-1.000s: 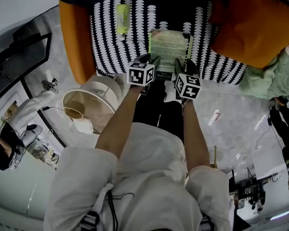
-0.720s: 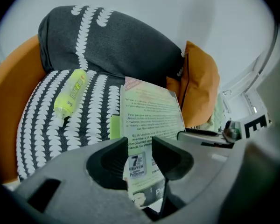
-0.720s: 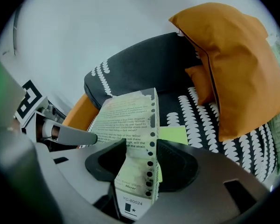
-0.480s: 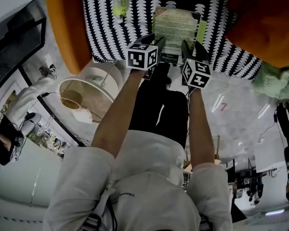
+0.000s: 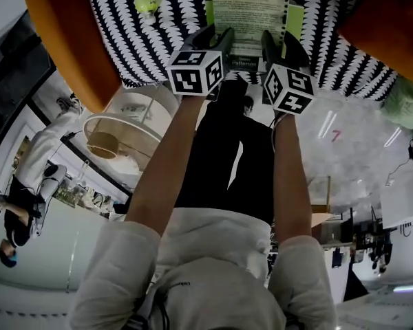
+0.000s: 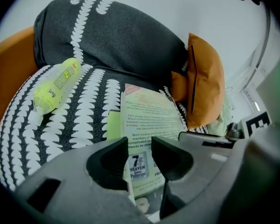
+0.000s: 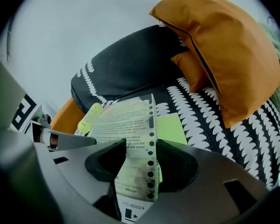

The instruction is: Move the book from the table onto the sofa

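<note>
The left gripper [image 6: 140, 143] and right gripper [image 7: 140, 146] each pinch the book [image 5: 249, 16] at its near corners; it hangs just over the striped sofa [image 5: 144, 47] seat (touching or not, unclear), long axis running near to far

Sofa [image 6: 86, 113] with yellow tube [image 6: 56, 86]
</note>
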A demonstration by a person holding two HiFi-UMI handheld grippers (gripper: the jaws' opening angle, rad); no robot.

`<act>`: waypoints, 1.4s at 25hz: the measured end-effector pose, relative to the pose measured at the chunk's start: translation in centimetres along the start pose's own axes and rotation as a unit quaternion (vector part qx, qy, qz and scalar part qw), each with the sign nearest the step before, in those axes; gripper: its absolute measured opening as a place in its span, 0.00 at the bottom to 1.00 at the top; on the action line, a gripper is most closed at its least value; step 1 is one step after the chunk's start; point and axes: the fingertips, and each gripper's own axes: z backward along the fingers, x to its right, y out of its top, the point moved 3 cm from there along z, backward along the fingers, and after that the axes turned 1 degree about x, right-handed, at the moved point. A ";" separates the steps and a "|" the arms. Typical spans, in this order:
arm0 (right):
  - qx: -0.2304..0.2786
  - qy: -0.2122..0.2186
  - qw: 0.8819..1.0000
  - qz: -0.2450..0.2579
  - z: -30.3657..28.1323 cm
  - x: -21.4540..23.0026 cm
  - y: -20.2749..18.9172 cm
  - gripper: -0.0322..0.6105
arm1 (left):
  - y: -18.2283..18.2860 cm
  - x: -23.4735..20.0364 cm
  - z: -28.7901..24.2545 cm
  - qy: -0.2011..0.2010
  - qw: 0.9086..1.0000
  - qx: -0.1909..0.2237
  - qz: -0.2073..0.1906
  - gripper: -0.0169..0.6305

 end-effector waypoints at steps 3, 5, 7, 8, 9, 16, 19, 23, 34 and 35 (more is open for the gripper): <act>0.005 0.001 1.000 0.005 0.3 0.1 -0.4 0.37 | -0.5 0.2 0.0 0.005 1.000 0.008 0.001 0.27; 0.002 0.004 1.000 0.008 0.3 0.1 -0.7 0.37 | -0.8 0.1 0.0 0.006 1.000 0.013 0.010 0.28; 0.000 0.008 1.000 0.005 0.3 0.2 -0.8 0.37 | -1.0 0.2 -0.1 0.007 1.000 0.018 0.013 0.28; -0.001 0.012 1.000 0.002 0.2 0.2 -0.8 0.37 | -1.0 0.2 -0.1 0.009 1.000 0.021 0.007 0.27; 0.000 0.017 1.000 -0.002 0.0 0.3 -0.8 0.37 | -0.9 0.1 -0.2 0.011 1.000 0.026 -0.002 0.27; 0.041 0.041 0.997 -0.051 -0.1 1.5 -0.9 0.36 | -1.1 -1.2 0.9 0.037 0.994 0.088 -0.044 0.28; 0.055 0.035 0.997 -0.034 2.9 2.3 -0.7 0.35 | -1.7 0.1 3.4 0.047 0.992 0.107 -0.056 0.28; 0.058 0.040 0.998 0.003 7.1 1.2 -1.2 0.33 | -3.0 2.5 7.0 0.048 0.988 0.124 -0.076 0.28; 0.063 0.081 0.989 0.108 22.1 -2.3 -5.9 0.31 | -10.6 14.8 16.9 0.020 0.976 0.192 -0.099 0.24; 0.066 0.080 0.987 0.121 23.6 -2.4 -6.0 0.30 | -10.9 15.6 17.8 0.019 0.975 0.196 -0.104 0.23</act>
